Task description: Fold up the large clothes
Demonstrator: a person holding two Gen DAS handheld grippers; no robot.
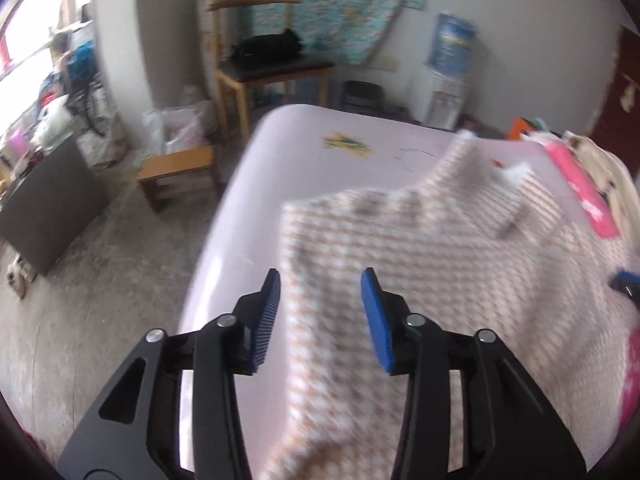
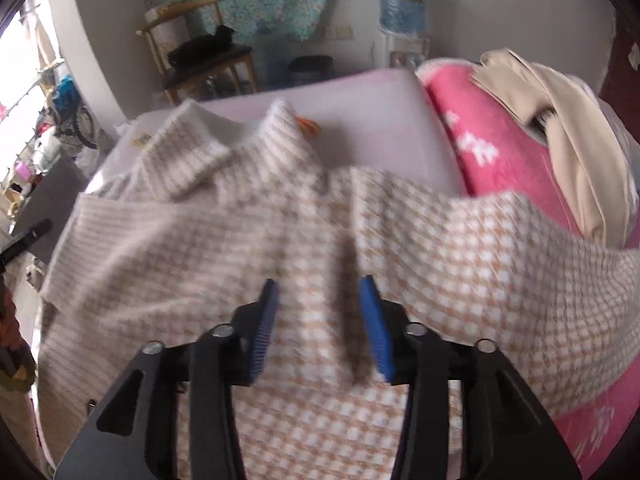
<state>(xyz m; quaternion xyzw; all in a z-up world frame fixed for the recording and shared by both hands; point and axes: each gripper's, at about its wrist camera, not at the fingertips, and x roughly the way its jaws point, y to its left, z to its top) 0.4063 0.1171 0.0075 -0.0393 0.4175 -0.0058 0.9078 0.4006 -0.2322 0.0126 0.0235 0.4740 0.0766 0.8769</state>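
Observation:
A beige and white checked knit sweater (image 1: 420, 264) lies spread on a pale pink table (image 1: 288, 152). In the right wrist view the sweater (image 2: 240, 264) shows its collar at the far end and a raised fold running down the middle. My left gripper (image 1: 320, 280) is open and empty, above the sweater's left edge. My right gripper (image 2: 320, 286) is open and empty, above the middle fold. The tip of my right gripper shows at the right edge of the left wrist view (image 1: 624, 282), and the left one at the left edge of the right wrist view (image 2: 24, 240).
A pink blanket (image 2: 488, 148) with a beige garment (image 2: 560, 128) on it lies at the table's right side. A wooden chair (image 1: 260, 64) with a black bag, a small stool (image 1: 180, 172), a water dispenser (image 1: 448, 72) and a dark cabinet (image 1: 48, 200) stand on the floor beyond.

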